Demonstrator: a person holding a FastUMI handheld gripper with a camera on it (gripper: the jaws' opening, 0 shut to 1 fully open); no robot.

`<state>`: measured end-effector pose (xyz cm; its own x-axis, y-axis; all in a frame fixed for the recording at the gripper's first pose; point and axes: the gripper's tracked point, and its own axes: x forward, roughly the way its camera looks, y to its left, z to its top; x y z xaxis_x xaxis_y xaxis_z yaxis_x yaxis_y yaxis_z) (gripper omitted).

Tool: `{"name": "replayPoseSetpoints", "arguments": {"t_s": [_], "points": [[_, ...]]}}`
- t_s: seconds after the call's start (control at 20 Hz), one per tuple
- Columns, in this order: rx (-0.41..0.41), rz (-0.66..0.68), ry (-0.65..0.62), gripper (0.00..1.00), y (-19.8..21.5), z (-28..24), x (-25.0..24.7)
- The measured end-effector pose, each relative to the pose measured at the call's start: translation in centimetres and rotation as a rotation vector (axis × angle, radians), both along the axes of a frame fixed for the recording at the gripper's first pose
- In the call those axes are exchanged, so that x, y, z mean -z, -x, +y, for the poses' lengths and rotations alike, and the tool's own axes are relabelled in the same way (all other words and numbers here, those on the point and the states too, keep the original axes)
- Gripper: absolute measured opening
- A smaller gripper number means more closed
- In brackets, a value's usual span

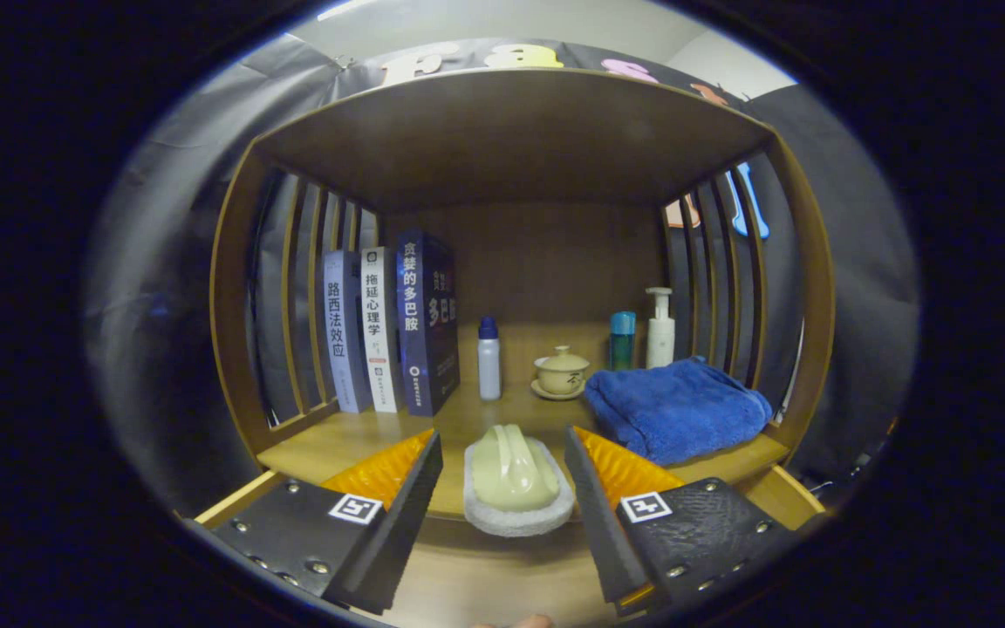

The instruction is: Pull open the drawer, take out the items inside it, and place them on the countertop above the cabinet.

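A pale green scrubbing brush with a white pad base (516, 484) lies at the front edge of the wooden countertop (337, 445), just overhanging it. My gripper (502, 436) is open with the brush between its fingers. Wood shows between the brush and the left finger, and the right finger stands close beside it. Below the countertop edge, under the fingers, I see the wooden floor of the pulled-out drawer (485, 576), with its side walls showing at the left (228, 501) and right (799, 497).
On the countertop stand three upright books (389, 331) at the left. Further back are a small white bottle with a blue cap (488, 358), a lidded teacup on a saucer (561, 372), a teal bottle (622, 340) and a white pump bottle (660, 330). A folded blue towel (677, 408) is on the right. Slatted side walls and a shelf roof enclose it.
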<state>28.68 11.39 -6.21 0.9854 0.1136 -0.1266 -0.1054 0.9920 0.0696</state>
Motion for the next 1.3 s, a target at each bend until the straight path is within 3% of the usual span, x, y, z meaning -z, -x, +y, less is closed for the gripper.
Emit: {"name": "replayPoseSetpoints", "arguments": {"t_s": [1.3], "points": [[-0.005,-0.047,-0.003,0.84,0.34,0.05,-0.86]]}}
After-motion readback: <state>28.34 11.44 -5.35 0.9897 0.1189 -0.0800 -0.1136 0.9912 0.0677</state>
